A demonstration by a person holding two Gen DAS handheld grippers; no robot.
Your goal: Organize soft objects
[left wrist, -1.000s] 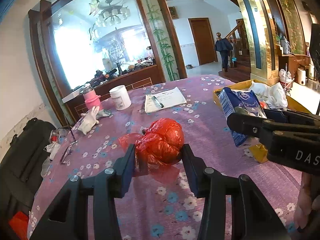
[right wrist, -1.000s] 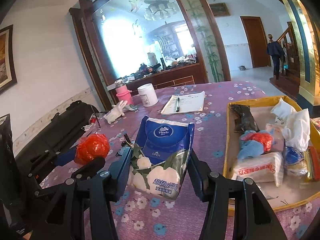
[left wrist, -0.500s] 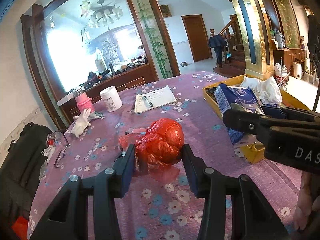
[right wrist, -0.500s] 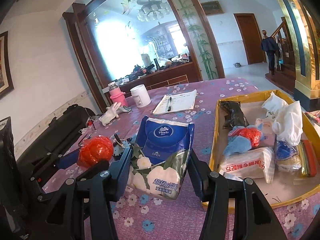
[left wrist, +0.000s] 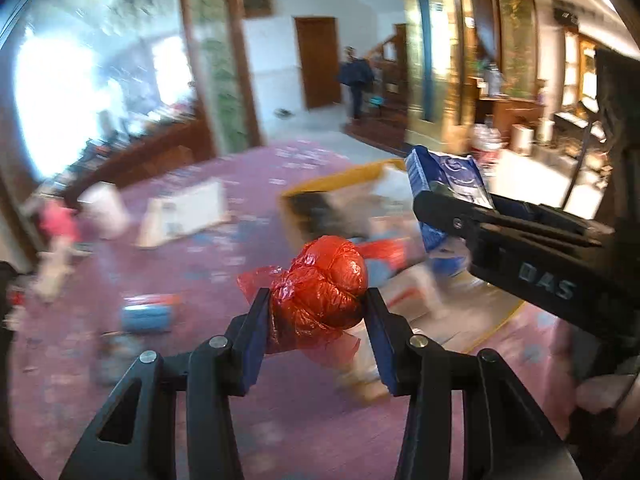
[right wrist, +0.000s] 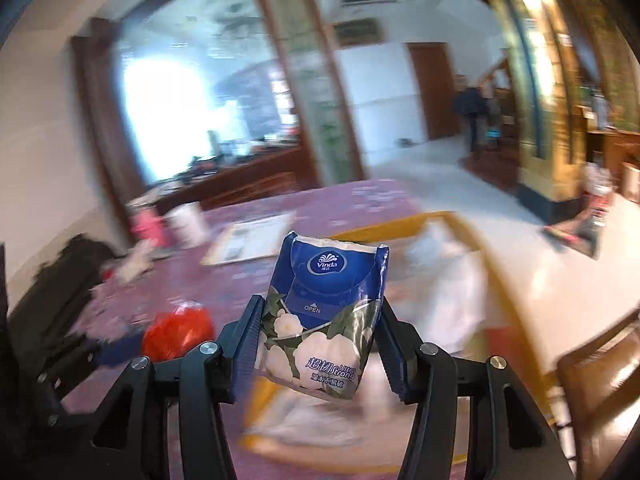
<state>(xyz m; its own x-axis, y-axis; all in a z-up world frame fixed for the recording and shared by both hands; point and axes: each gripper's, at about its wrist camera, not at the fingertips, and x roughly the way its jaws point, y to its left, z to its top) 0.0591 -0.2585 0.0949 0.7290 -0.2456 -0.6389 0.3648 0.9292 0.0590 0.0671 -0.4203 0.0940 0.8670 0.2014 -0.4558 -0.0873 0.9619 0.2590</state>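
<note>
Left hand-held gripper [left wrist: 316, 312] is pinching red bag bundle [left wrist: 320, 284], right hand-held gripper [right wrist: 318, 328] is clamping tissue pack [right wrist: 324, 312], both heading w/ blur toward yellow tray [right wrist: 400, 224]; slick plastic risks slipping out.

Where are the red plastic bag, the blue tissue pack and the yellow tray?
red plastic bag [left wrist: 320, 286], left wrist view, middle of the crumpled ball.
blue tissue pack [right wrist: 326, 312], right wrist view, front face near OPEN.
yellow tray [right wrist: 384, 226], right wrist view, far rim.

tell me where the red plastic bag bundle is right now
The red plastic bag bundle is clamped in the left tool, held above the purple tablecloth near the yellow tray; the right wrist view shows it lower left.
</note>
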